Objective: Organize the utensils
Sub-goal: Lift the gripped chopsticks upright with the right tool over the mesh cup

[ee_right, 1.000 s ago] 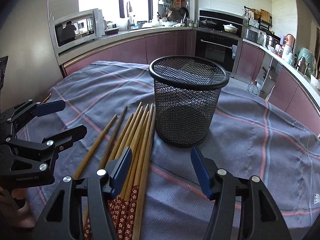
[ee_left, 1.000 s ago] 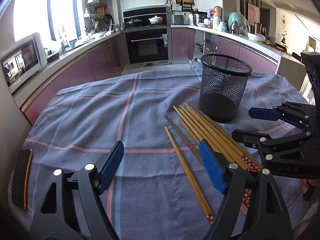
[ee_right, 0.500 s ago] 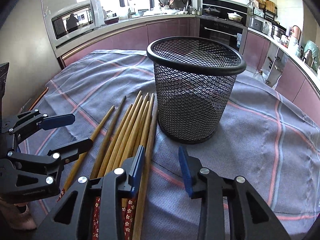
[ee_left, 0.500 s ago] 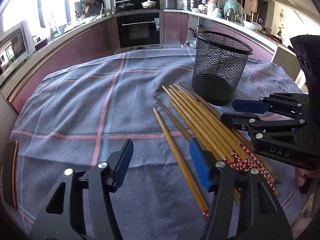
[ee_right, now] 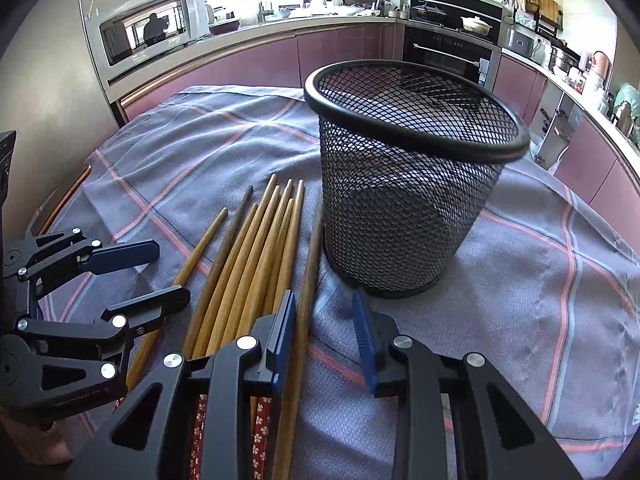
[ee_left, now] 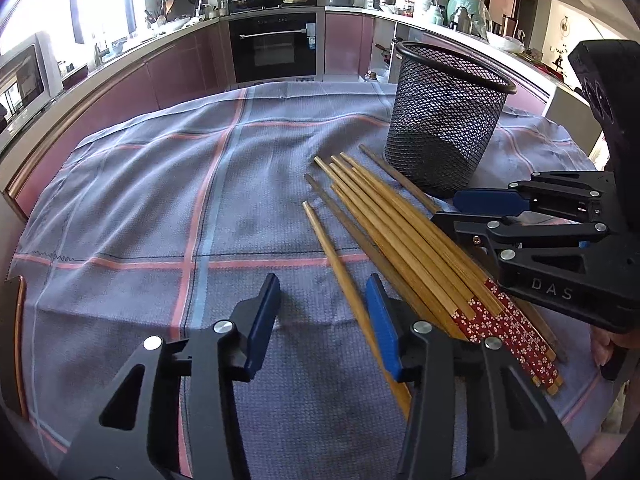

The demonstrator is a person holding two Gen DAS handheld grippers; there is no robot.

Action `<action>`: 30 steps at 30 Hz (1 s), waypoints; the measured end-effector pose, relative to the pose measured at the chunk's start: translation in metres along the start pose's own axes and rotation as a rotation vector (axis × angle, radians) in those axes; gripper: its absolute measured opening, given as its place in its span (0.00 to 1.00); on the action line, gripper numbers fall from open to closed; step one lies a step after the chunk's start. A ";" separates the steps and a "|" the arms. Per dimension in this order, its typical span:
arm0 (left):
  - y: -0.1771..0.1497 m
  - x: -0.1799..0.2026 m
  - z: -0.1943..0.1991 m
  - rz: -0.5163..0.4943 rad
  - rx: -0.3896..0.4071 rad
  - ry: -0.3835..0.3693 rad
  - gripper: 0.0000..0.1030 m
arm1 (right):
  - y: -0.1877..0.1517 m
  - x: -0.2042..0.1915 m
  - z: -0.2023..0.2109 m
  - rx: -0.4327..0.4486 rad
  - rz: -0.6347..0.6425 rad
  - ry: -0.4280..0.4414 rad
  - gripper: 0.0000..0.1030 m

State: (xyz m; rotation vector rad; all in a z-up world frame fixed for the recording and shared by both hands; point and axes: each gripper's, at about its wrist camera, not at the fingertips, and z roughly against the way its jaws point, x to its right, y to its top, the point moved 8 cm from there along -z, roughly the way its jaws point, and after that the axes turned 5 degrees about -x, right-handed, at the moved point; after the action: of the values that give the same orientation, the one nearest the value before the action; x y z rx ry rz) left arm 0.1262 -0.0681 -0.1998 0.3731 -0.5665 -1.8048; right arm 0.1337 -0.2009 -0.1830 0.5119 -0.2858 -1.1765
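Several wooden chopsticks point(ee_left: 400, 224) with red flowered ends lie in a loose bundle on the cloth, beside an upright black mesh basket point(ee_left: 444, 128). My left gripper point(ee_left: 322, 320) hovers low over the bundle's left side, its jaws closing. One stray chopstick point(ee_left: 340, 264) runs between them close to the right pad; the left pad stands clear of it. My right gripper point(ee_right: 324, 328) is at the bundle's point(ee_right: 256, 248) basket point(ee_right: 400, 200) side, its jaws also closing. The rightmost chopstick point(ee_right: 308, 272) lies between them against the left pad, with a gap to the right pad.
A grey-blue checked cloth point(ee_left: 160, 200) covers the table, with the wooden table edge point(ee_left: 18, 340) showing at the left. Each gripper appears in the other's view: right gripper point(ee_left: 468, 212), left gripper point(ee_right: 156, 276). Kitchen counters, oven and microwave stand behind.
Both grippers have sunk closer to the chopsticks, and both pairs of jaws have narrowed. The chopsticks and the basket have not moved.
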 end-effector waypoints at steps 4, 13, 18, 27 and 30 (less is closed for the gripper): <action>0.003 -0.002 0.000 0.006 -0.004 -0.007 0.29 | 0.004 -0.002 -0.004 -0.002 -0.002 0.017 0.14; 0.004 -0.011 0.003 0.053 -0.003 -0.045 0.07 | 0.003 0.000 0.010 0.038 -0.052 0.085 0.05; 0.009 -0.012 0.018 0.057 0.026 -0.086 0.07 | 0.006 -0.002 0.041 0.103 -0.040 0.122 0.05; 0.051 -0.011 0.087 0.027 0.162 -0.226 0.07 | 0.034 0.006 0.123 0.327 -0.036 0.166 0.05; 0.071 -0.008 0.115 0.012 0.224 -0.267 0.07 | 0.045 0.013 0.147 0.397 -0.037 0.172 0.05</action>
State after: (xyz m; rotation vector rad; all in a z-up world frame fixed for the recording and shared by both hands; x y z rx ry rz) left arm 0.1255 -0.0554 -0.0656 0.2799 -0.9607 -1.7961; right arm 0.1054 -0.2343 -0.0346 0.9639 -0.3648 -1.1065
